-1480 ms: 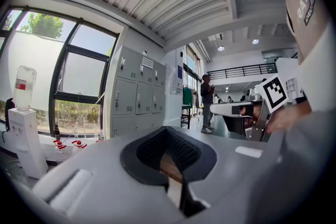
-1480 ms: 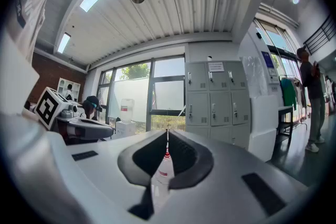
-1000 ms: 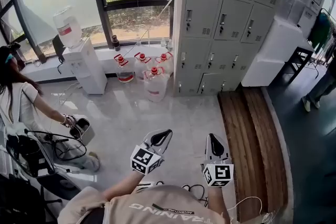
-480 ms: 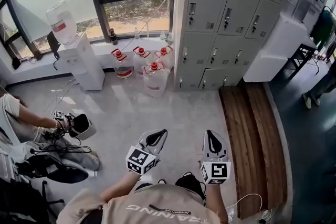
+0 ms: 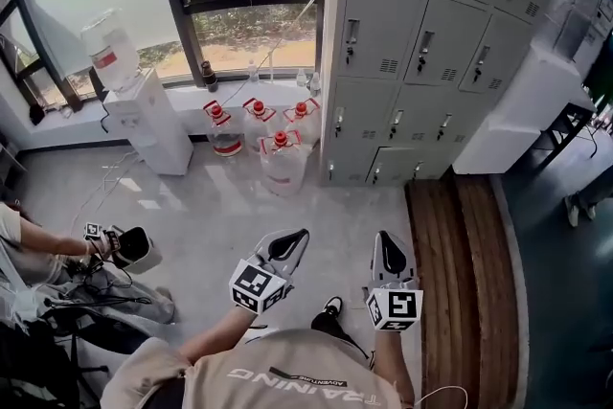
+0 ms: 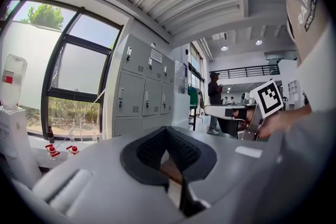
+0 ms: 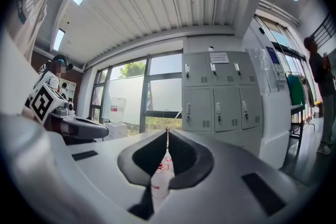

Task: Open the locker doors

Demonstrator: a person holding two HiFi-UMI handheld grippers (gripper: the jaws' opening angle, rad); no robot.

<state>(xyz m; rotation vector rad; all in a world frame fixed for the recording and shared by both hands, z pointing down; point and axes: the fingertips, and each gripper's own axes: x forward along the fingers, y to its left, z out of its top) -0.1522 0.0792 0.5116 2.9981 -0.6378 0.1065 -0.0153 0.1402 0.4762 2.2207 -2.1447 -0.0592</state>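
The grey locker bank (image 5: 421, 43) stands against the far wall at upper right, all its doors closed, each with a small latch handle. It also shows in the left gripper view (image 6: 142, 97) and the right gripper view (image 7: 215, 102), still well ahead. My left gripper (image 5: 292, 240) and right gripper (image 5: 388, 244) are held side by side over the pale floor, both pointing level towards the lockers. Each has its jaws together with nothing between them, as the left gripper (image 6: 167, 129) and the right gripper (image 7: 167, 134) show in their own views.
Several water jugs (image 5: 273, 144) stand on the floor left of the lockers, beside a white water dispenser (image 5: 144, 110). A wooden floor strip (image 5: 460, 263) runs to the lockers' base. A white cabinet (image 5: 522, 110) stands at the right. A seated person's hand (image 5: 96, 246) holds another gripper at the left.
Both grippers and the head view have moved forward towards the lockers, which look larger now. The seated person at the left has slid mostly out of view. Jaws unchanged.
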